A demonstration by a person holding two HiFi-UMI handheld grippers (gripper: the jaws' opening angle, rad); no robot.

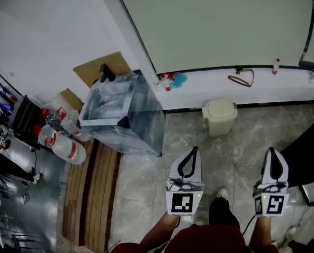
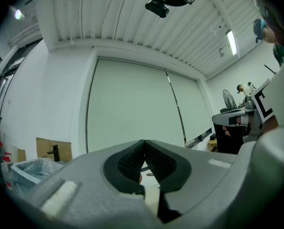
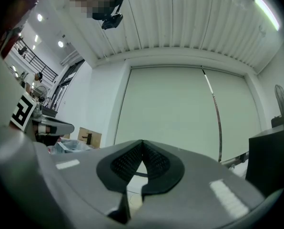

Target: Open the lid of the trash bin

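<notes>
A small cream trash bin (image 1: 219,116) with its lid down stands on the stone floor against the white ledge, seen in the head view. My left gripper (image 1: 194,149) is below it and slightly left, jaws shut and empty, tip toward the bin. My right gripper (image 1: 271,152) is farther right, also shut and empty. In the left gripper view, the left gripper (image 2: 143,142) has its tips meeting with nothing between them, facing a pale green wall. The right gripper view shows the right gripper (image 3: 142,142) closed the same way. The bin is hidden in both gripper views.
A large clear-plastic-lined box (image 1: 120,112) stands left of the bin, with bottles (image 1: 65,144) and a wooden pallet (image 1: 91,194) beyond. A white ledge (image 1: 241,86) carries small items. A dark cabinet edge (image 1: 310,157) is at right. The person's feet (image 1: 220,194) are between the grippers.
</notes>
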